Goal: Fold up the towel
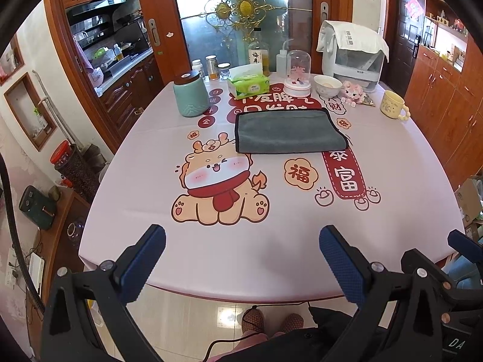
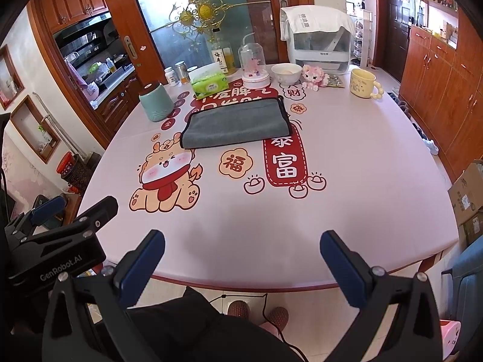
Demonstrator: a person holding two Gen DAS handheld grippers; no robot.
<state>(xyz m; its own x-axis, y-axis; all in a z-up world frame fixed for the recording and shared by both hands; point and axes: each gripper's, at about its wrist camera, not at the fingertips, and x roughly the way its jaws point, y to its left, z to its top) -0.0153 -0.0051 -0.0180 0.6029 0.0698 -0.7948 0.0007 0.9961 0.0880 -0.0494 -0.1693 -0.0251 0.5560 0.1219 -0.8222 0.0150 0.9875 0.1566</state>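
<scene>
A grey towel with black edging lies flat, folded into a rectangle, on the far half of the pink printed tablecloth; it also shows in the right wrist view. My left gripper is open and empty, held over the table's near edge, far short of the towel. My right gripper is open and empty, also at the near edge. The right gripper's body shows at the right edge of the left wrist view. The left gripper's body shows at the left of the right wrist view.
Behind the towel stand a teal canister, a green tissue pack, a glass dome, a bowl, a pink toy, a yellow mug, bottles and a white appliance. Wooden cabinets stand at the right.
</scene>
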